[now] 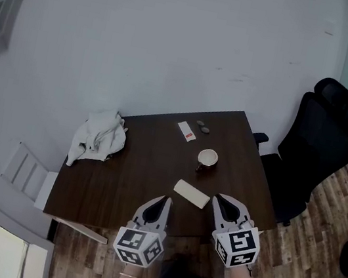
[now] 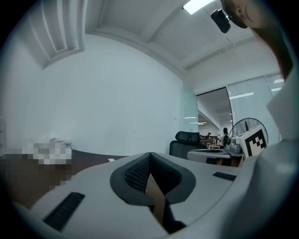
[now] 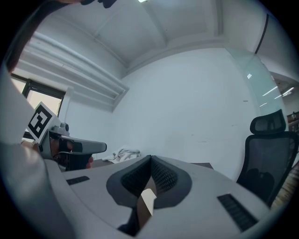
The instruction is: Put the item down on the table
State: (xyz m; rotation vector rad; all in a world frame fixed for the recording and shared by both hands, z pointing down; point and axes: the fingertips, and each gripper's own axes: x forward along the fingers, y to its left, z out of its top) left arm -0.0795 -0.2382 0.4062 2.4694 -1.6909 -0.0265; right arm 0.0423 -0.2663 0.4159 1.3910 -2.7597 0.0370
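A flat tan block (image 1: 191, 194) lies on the dark wooden table (image 1: 139, 182), close to its near edge. My left gripper (image 1: 166, 199) hovers just left of the block and my right gripper (image 1: 216, 198) just right of it. Both have their jaws together and hold nothing. In the left gripper view the left gripper (image 2: 150, 155) is shut, with a tan sliver (image 2: 155, 192) showing through the gap below the tips. The right gripper view shows the same: the right gripper (image 3: 150, 158) is shut above a pale sliver (image 3: 147, 198).
On the table are a crumpled white cloth (image 1: 99, 135) at the left, a small cup (image 1: 208, 158) in the middle, and a white card (image 1: 187, 131) and two small dark round things (image 1: 201, 126) at the far edge. A black office chair (image 1: 316, 147) stands right of the table.
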